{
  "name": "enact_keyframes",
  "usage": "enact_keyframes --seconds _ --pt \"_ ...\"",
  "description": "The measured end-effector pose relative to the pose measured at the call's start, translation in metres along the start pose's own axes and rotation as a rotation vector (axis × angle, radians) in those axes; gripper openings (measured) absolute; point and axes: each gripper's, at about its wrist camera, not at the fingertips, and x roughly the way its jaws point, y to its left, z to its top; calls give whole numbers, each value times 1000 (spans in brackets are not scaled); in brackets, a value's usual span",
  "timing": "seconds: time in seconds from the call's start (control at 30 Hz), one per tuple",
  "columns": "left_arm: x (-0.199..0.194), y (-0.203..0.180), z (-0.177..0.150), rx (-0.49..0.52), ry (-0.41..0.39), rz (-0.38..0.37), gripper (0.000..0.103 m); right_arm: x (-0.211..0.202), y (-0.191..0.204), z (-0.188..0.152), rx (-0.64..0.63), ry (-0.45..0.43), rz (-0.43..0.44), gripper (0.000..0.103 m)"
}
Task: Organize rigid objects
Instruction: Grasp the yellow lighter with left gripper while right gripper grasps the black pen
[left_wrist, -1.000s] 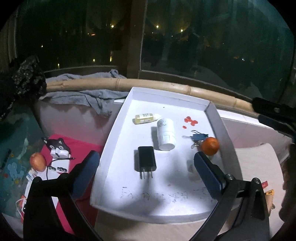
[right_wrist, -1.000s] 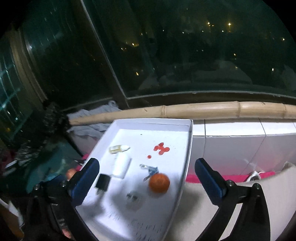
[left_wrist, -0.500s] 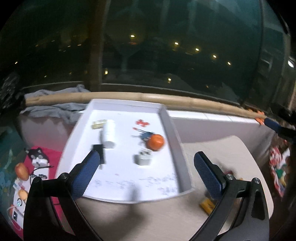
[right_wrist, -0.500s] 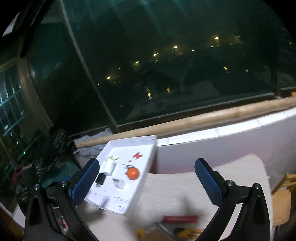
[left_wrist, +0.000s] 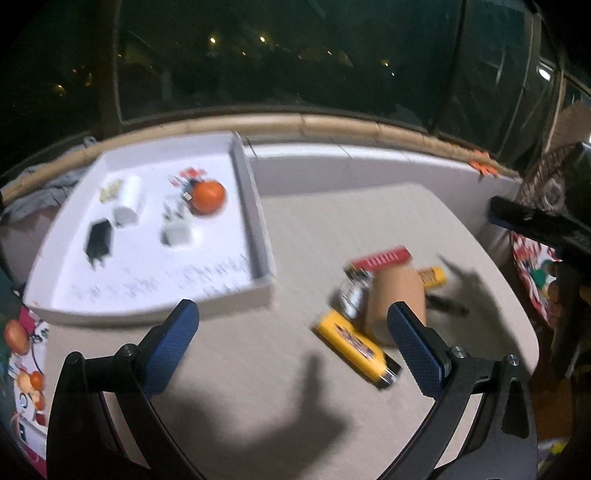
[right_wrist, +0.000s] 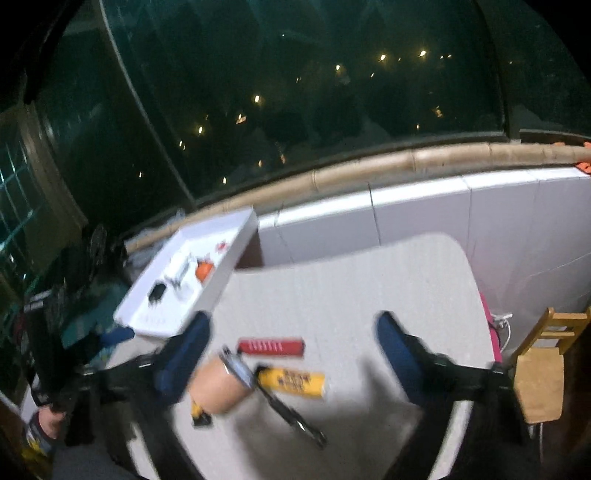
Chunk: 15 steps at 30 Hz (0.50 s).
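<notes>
Blurred on the beige table lies a small pile: a red bar, a tan cylinder, a yellow box, a yellow tube and a black tool. My left gripper hovers open and empty, just before the pile. In the right wrist view the red bar, tan cylinder, yellow tube and black tool lie below my right gripper. Its jaws are closing and the pads press on nothing.
A white tray at the table's left holds an orange, a black charger, a white bottle and small items. A white ledge and bamboo rail run behind. A wooden chair stands at right.
Both views have swung right from the tray to the pile on the table, which has come into sight. The right gripper's fingers now stand closer together.
</notes>
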Motion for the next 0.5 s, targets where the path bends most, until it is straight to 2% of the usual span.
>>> enact_keyframes --seconds 0.03,0.23,0.5 --pt "4 -6 -4 0 19 -8 103 4 -1 -4 -12 31 10 66" --pt "22 -31 -19 27 100 2 103 19 8 -31 -150 158 77 52" --pt "34 -52 -25 37 119 73 101 30 6 -58 -263 277 126 42"
